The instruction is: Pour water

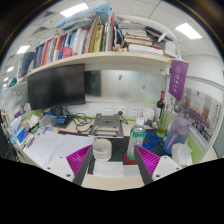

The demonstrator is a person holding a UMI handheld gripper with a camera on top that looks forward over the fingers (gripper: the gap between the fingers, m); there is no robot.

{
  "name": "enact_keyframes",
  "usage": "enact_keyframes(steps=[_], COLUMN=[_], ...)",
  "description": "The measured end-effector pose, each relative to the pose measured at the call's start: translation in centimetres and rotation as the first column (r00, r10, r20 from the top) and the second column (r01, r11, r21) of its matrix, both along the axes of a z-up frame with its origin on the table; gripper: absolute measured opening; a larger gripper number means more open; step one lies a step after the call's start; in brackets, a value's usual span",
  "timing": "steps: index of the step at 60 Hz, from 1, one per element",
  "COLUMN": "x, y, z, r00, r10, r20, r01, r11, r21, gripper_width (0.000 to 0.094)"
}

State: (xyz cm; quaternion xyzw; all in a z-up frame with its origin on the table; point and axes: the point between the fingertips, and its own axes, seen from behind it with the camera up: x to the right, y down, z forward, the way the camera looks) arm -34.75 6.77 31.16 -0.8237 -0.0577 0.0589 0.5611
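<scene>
Gripper (112,166) fingers stand spread wide apart, their magenta pads (149,160) facing inward, and nothing is pressed between them. In the gap, just ahead of the fingertips, sits a small white cup (102,150) with a rounded rim, resting on the light table (50,150) on its own, with space at either side of it. It is most likely one of the task's vessels, though whether it holds water cannot be told from this view.

Beyond the cup the table is crowded: a dark boxy device (106,125) stands right behind it, and a translucent bottle-like container (177,130) stands toward the table's right side, with smaller clutter near it. A dark monitor (56,86) hangs at the left against the wall, under a shelf of books (90,40).

Judging by the layout, the step in hand is the approach to a grasp, so pouring has not begun. To do it well, the gripper should go forward level and centred, so both pads meet the cup's wall at once rather than nudging it aside. Closing around the middle of the wall, below the rim, should keep it from tipping. Lift straight up before any turn, clear of the device behind, and tilt slowly to limit spilling.
</scene>
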Motion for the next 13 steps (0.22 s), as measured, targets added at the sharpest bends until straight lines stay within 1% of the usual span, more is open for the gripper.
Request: enact_keyframes(steps=[13], x=[0.3], y=[-1.2], z=[1.8], r00=[0.999], r10=[-0.042], r20=[0.026], r01=[0.041], r11=[0.998], r21=[0.036], gripper_width=[0.0856])
